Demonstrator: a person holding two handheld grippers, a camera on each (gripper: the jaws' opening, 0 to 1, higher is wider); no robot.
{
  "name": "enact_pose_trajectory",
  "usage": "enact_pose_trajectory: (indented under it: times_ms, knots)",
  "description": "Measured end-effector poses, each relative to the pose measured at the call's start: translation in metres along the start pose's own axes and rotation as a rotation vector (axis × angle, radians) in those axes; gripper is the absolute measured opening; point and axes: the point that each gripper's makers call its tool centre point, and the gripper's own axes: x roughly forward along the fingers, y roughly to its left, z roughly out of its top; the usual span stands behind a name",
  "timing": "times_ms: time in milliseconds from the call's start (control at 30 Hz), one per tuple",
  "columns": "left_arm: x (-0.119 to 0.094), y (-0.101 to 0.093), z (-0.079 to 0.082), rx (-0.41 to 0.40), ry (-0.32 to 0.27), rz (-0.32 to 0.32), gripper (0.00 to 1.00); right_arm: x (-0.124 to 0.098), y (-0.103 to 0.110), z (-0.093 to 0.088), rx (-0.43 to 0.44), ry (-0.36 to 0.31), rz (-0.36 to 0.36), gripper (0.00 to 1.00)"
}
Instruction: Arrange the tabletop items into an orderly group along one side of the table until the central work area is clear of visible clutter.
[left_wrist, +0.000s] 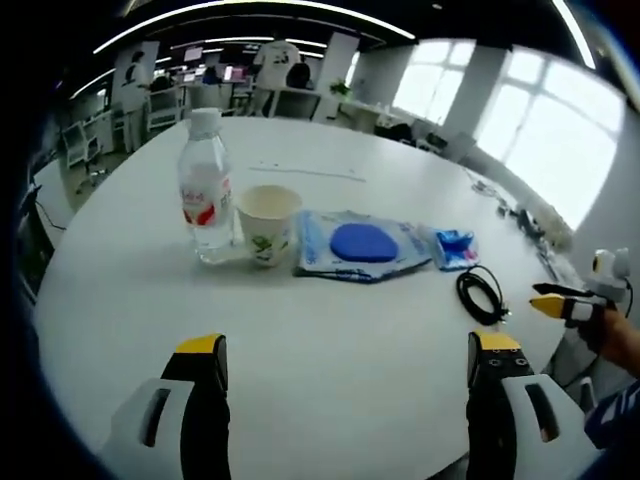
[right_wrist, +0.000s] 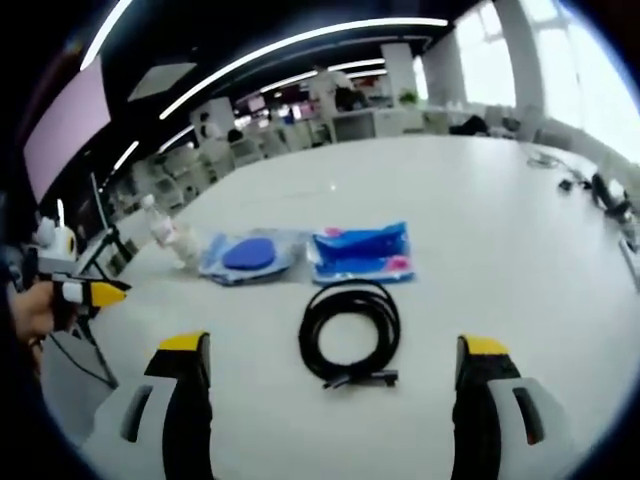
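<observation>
On the white round table (left_wrist: 330, 330) the items already sit in a loose row, and the water bottle (left_wrist: 206, 185) serves as the marker for all of it: the paper cup (left_wrist: 268, 222) stands just beside it, touching or nearly so, next along lies the clear pouch with the blue disc (left_wrist: 360, 245), then the small blue packet (left_wrist: 455, 247), and farthest from the bottle, nearer the table edge, the coiled black cable (left_wrist: 482, 293). The left gripper (left_wrist: 345, 370) hovers over bare tabletop on the near side of the bottle, jaws spread wide with nothing between them. The right gripper (right_wrist: 335, 375) faces the cable (right_wrist: 350, 330) from the far end of the row, its jaws likewise wide apart and empty, the coil lying just ahead of them; beyond it are the blue packet (right_wrist: 362, 253) and the pouch (right_wrist: 250, 255), with the bottle (right_wrist: 165, 232) farthest off. The cable looks like the piece to deal with next: it is probably light and floppy, and the loops may slump or spring apart if pinched at a single strand, so taking several strands together where the coil bunches near its plug end seems the safer hold. The cup is likely thin and easily crushed; the pouches look slick and limp
</observation>
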Motion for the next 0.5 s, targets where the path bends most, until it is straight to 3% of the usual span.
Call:
enact_pose_trajectory:
  times_ms: [500]
  knots:
    - [-0.021, 0.013, -0.003, -0.010, -0.010, -0.008, 1.00, -0.015, 0.009, -0.002, 0.009, -0.006, -0.009, 1.00]
